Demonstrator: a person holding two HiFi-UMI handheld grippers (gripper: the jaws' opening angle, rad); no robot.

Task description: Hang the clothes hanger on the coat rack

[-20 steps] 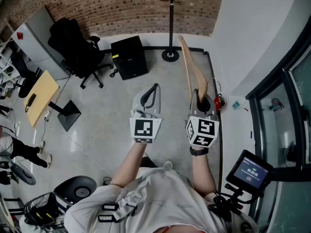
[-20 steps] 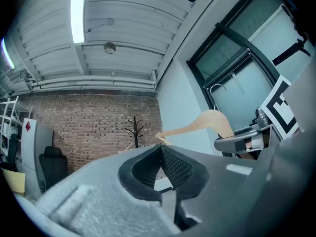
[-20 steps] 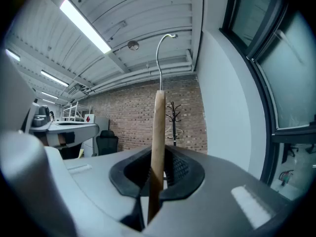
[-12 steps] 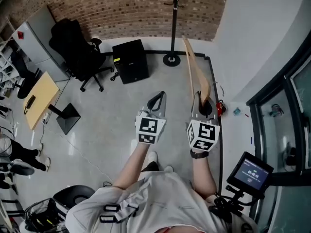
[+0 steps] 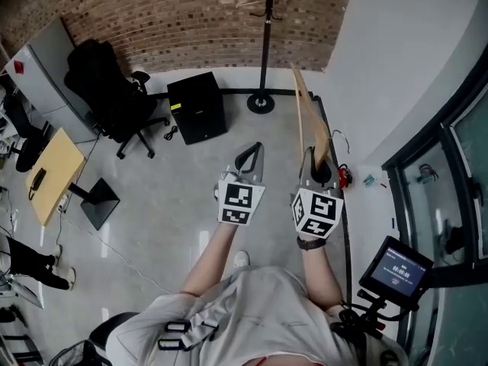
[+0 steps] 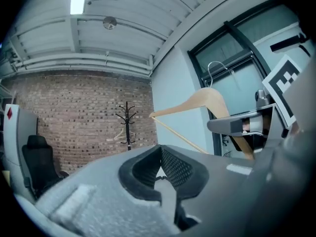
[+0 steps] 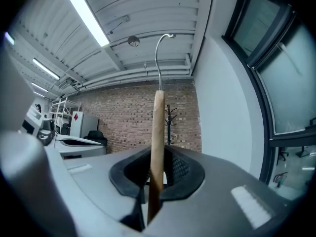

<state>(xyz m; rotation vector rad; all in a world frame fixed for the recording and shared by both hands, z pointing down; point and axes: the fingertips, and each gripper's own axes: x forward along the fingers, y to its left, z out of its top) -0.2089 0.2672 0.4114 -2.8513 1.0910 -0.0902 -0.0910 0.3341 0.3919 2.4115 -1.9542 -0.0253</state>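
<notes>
Clamping the wooden hanger [image 7: 157,127], the right claw [image 7: 159,168] faces the coat rack [image 5: 265,44]; left claw [image 6: 159,161] closed, empty.

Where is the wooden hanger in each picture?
Head view: wooden hanger right of centre, held by the right gripper.
Left gripper view: wooden hanger at upper right.
Right gripper view: wooden hanger dead centre, edge-on between the jaws.
Shared landmark: black coat rack against the brick wall.
</notes>
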